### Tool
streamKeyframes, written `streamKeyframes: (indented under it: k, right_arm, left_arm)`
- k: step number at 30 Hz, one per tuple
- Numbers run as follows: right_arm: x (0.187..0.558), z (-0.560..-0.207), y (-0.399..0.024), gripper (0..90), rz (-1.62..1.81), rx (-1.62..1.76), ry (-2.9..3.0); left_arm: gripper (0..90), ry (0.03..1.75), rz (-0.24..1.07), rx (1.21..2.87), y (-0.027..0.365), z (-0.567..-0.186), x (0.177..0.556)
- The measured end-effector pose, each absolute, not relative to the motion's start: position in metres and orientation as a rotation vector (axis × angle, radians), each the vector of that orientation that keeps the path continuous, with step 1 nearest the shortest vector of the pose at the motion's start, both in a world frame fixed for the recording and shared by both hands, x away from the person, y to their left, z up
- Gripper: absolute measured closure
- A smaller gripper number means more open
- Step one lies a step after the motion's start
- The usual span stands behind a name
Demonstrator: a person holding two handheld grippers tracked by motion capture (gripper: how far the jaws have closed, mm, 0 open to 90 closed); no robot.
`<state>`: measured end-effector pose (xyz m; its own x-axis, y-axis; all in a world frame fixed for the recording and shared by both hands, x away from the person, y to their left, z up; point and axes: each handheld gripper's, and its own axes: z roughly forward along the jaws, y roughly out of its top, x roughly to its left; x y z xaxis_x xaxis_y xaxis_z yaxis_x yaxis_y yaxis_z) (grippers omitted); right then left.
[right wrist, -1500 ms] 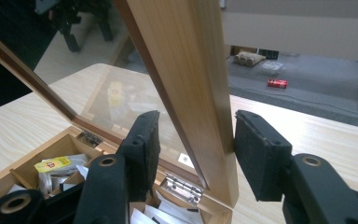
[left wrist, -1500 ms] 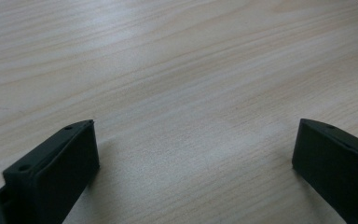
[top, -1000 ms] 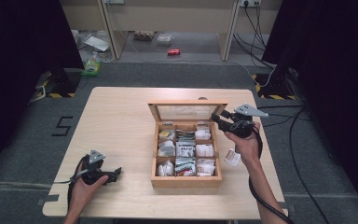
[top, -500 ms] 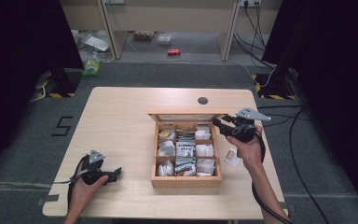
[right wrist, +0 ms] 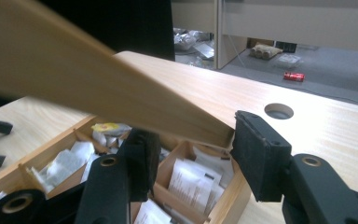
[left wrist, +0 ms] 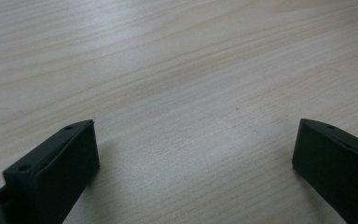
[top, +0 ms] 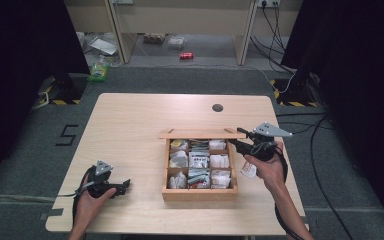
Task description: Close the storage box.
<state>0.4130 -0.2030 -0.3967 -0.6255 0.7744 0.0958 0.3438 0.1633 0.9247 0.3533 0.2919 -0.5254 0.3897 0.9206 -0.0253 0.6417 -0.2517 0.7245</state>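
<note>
Lowered since earlier: hinged wooden lid [top: 202, 134] of compartmented wooden tea-bag box [top: 200, 192], right tongs [top: 242, 140] just opening, astride its corner. Left tongs [top: 123, 185] spread, desk-left of box. Next: release, withdraw.

A red can [top: 186, 55] is lying on the grey floor well beyond the far edge of the table [top: 130, 130]. Also beyond that edge, a clear plastic tub [top: 176, 41] and a row of small rolls [top: 153, 37] are sitting farther back. Off the table's far left corner, a green packet [top: 98, 73] is resting beside a black stand foot with yellow-black tape [top: 59, 101]. Cables [top: 325, 165] are trailing over the floor past the table's right edge.
</note>
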Motion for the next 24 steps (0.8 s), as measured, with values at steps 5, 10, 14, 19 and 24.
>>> streamKeyframes:
  k: [5, 10, 14, 19, 24]
  right_arm:
    - [0.407, -0.402, -0.205, 50.9, 1.460, 1.058, 2.064]
    - [0.403, -0.405, -0.206, 50.7, 1.453, 1.067, 2.085]
    - [0.400, -0.408, -0.206, 50.5, 1.450, 1.072, 2.097]
    - [0.395, -0.412, -0.207, 50.5, 1.437, 1.079, 2.116]
    - [0.392, -0.416, -0.208, 50.5, 1.429, 1.080, 2.129]
  left_arm:
    - [0.0, 1.335, 0.543, 1.991, 0.292, -0.525, 0.353]
    - [0.0, 1.335, 0.543, 1.991, 0.292, -0.525, 0.353]
    - [0.0, 1.335, 0.543, 1.991, 0.292, -0.525, 0.353]
    - [0.0, 1.335, 0.543, 1.992, 0.292, -0.525, 0.353]
    - [0.0, 1.335, 0.543, 1.992, 0.292, -0.525, 0.353]
